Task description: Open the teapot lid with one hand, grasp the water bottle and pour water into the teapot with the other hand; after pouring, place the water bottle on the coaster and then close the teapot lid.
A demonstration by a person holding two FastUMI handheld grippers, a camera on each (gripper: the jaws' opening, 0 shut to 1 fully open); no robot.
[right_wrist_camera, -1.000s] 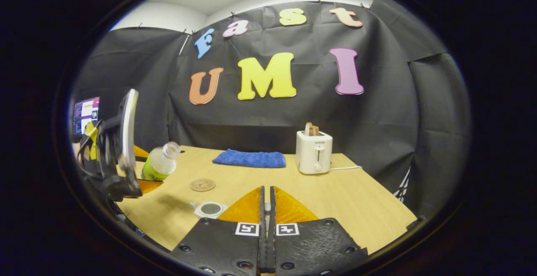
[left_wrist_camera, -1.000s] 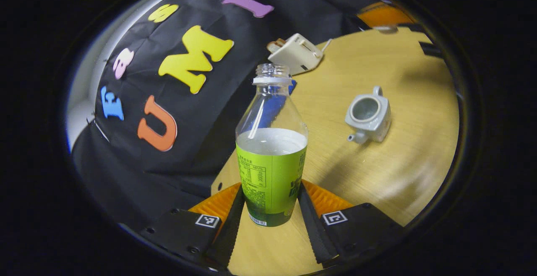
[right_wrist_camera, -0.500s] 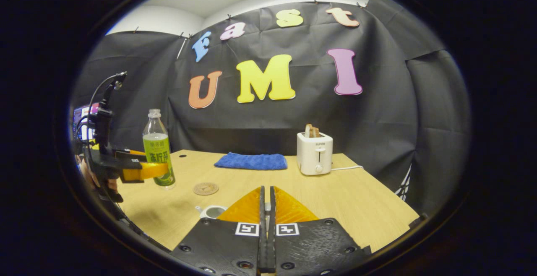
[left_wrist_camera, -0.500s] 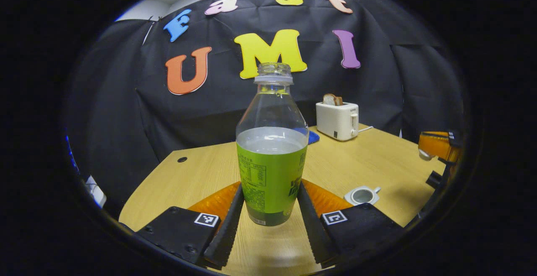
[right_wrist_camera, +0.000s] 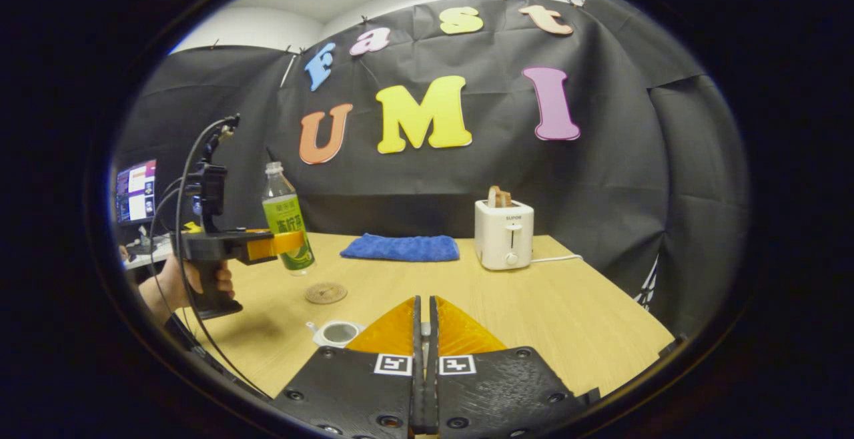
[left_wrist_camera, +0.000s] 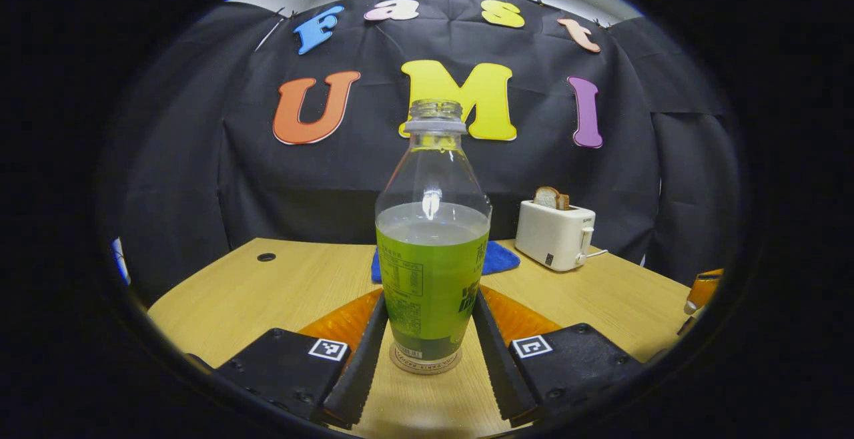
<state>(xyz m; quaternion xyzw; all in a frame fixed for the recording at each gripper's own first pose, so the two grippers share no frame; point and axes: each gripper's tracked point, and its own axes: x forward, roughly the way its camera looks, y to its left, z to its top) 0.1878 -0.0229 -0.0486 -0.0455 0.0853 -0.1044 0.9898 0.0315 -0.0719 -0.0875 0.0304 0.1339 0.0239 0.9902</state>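
Note:
An uncapped water bottle [left_wrist_camera: 432,252] with a green label, about half full, stands upright between the fingers of my left gripper [left_wrist_camera: 429,305], which is shut on it. A round coaster [left_wrist_camera: 425,362] shows just under its base. From the right gripper view the bottle [right_wrist_camera: 287,225] hangs a little above the table, close to the coaster [right_wrist_camera: 325,292], held by the left gripper [right_wrist_camera: 283,244] in a person's hand. The white teapot [right_wrist_camera: 335,333] sits open at the near left. My right gripper [right_wrist_camera: 421,302] is shut; in the left gripper view it [left_wrist_camera: 700,289] holds a small white lid [left_wrist_camera: 690,306].
A white toaster [right_wrist_camera: 504,235] with toast stands at the back of the wooden table [right_wrist_camera: 587,319], its cord trailing right. A folded blue cloth [right_wrist_camera: 400,247] lies left of it. A monitor [right_wrist_camera: 133,189] glows at the far left.
The bottle has swung from tilted over the teapot to upright and travelled toward the coaster. The right gripper has stayed shut and nearly still.

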